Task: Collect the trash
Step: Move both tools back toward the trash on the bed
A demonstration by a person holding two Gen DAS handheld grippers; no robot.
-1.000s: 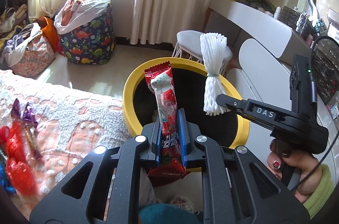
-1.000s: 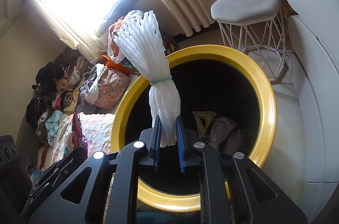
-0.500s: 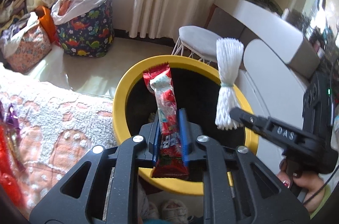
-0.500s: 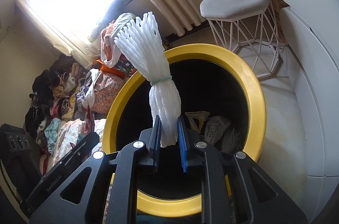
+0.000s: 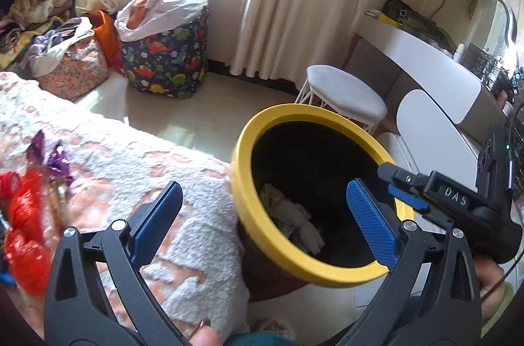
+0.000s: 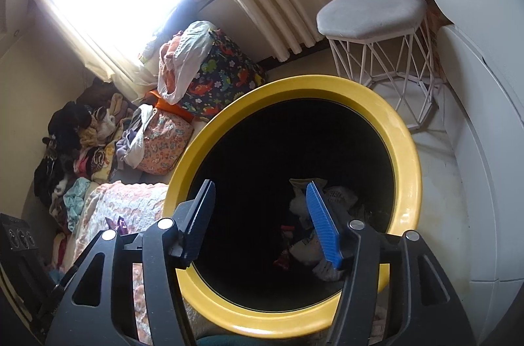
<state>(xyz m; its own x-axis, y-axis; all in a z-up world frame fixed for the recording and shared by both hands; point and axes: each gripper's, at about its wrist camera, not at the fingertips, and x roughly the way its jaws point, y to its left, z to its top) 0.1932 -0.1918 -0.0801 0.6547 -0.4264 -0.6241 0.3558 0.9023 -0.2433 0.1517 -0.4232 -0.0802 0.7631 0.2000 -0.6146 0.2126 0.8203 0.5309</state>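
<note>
A yellow-rimmed black trash bin (image 5: pixel 258 228) stands beside the bed; it fills the right wrist view (image 6: pixel 406 169). Crumpled trash (image 5: pixel 294 221) lies at its bottom, with white and red wrappers in the right wrist view (image 6: pixel 314 244). My left gripper (image 5: pixel 265 225) is open and empty, over the bin's near-left rim. My right gripper (image 6: pixel 262 225) is open and empty above the bin mouth; it also shows in the left wrist view (image 5: pixel 409 192). Red and purple wrappers (image 5: pixel 29 208) lie on the bed at the left.
A pink and white fluffy blanket (image 5: pixel 137 182) covers the bed left of the bin. A white wire stool (image 5: pixel 344 97) and a white dressing table (image 5: pixel 435 74) stand behind. A dinosaur-print hamper (image 5: pixel 167 58) and clothes bags (image 5: pixel 65 64) sit by the window.
Both grippers have opened. The red snack wrapper and the white foam net have left the jaws and are no longer held; the left gripper has swung left toward the bed.
</note>
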